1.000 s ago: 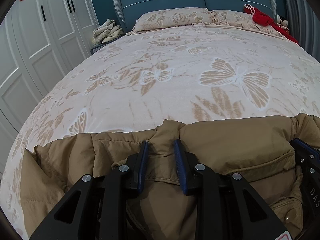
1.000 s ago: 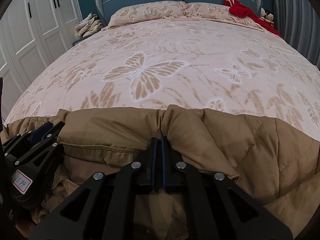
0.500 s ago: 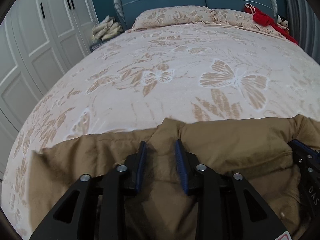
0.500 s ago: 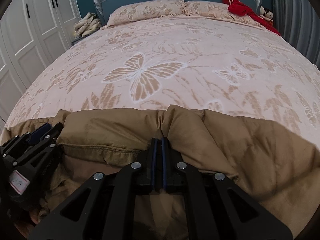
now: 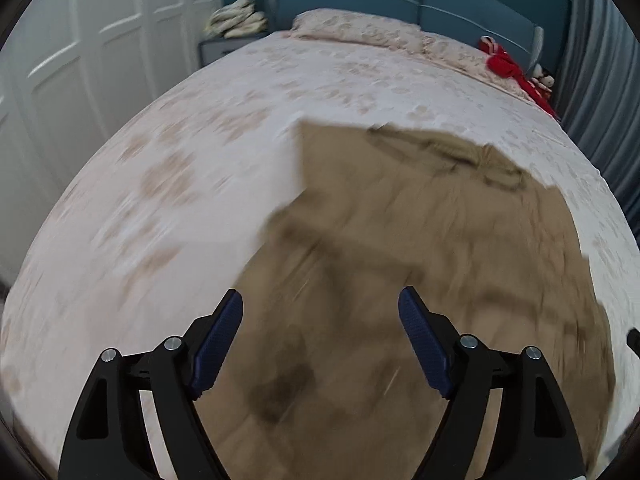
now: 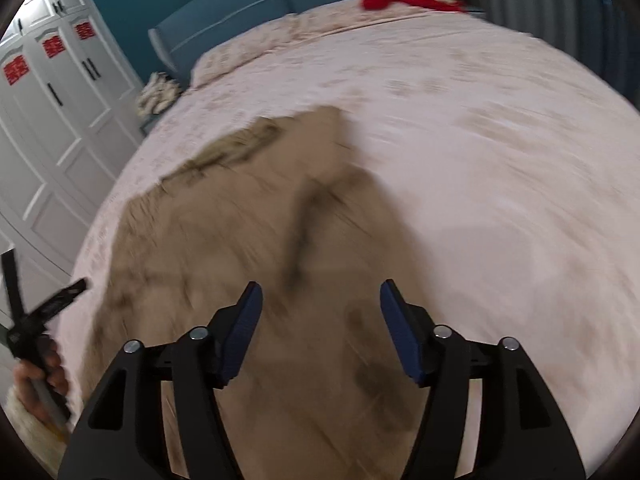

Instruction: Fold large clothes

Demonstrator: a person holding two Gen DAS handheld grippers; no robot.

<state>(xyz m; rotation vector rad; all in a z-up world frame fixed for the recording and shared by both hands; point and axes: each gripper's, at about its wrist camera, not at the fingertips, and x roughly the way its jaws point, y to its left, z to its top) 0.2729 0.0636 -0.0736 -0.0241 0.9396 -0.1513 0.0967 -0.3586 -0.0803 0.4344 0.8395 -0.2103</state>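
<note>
Tan jacket lies flat on the bed, below and ahead of both claws, blurred. Left claw spread wide, jaws just opened, nothing between pads, jacket beneath. Right claw also spread, jaws just opened, empty, over jacket. Left of right claw, a hand holds the other tool. Red cloth far ahead by the headboard.

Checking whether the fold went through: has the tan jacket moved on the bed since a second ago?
Yes. The tan jacket now reaches farther up the bedspread toward the blue headboard; both hand-held grippers have just opened and hold nothing.
</note>
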